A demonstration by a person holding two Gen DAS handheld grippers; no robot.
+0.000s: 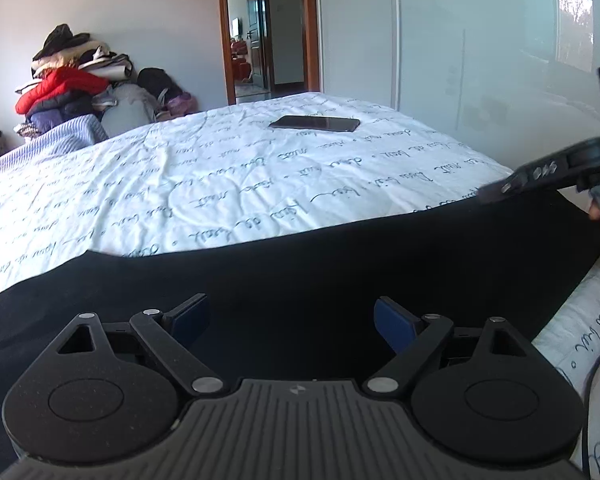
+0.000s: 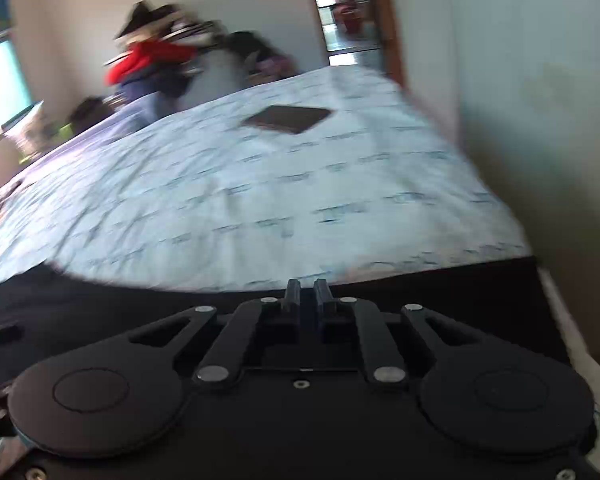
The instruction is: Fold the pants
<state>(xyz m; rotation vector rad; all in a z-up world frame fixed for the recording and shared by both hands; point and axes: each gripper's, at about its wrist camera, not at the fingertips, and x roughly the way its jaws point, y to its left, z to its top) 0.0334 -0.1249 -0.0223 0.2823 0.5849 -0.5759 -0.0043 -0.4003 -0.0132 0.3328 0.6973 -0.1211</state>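
Black pants (image 1: pixel 300 264) lie spread flat across the near edge of the bed. My left gripper (image 1: pixel 292 320) is open and empty, its blue pads just above the dark cloth. My right gripper (image 2: pixel 308 292) has its jaws nearly together over the pants (image 2: pixel 440 292); the blurred view does not show whether cloth is pinched between them. The right gripper also shows at the right edge of the left wrist view (image 1: pixel 540 176), held above the pants' right end.
The bed has a white cover with script print (image 1: pixel 220 172). A dark phone (image 1: pixel 316 123) lies on it further back, also in the right wrist view (image 2: pixel 288 118). A pile of clothes (image 1: pixel 72 76) stands against the far wall. A white wardrobe (image 1: pixel 480 40) is at the right.
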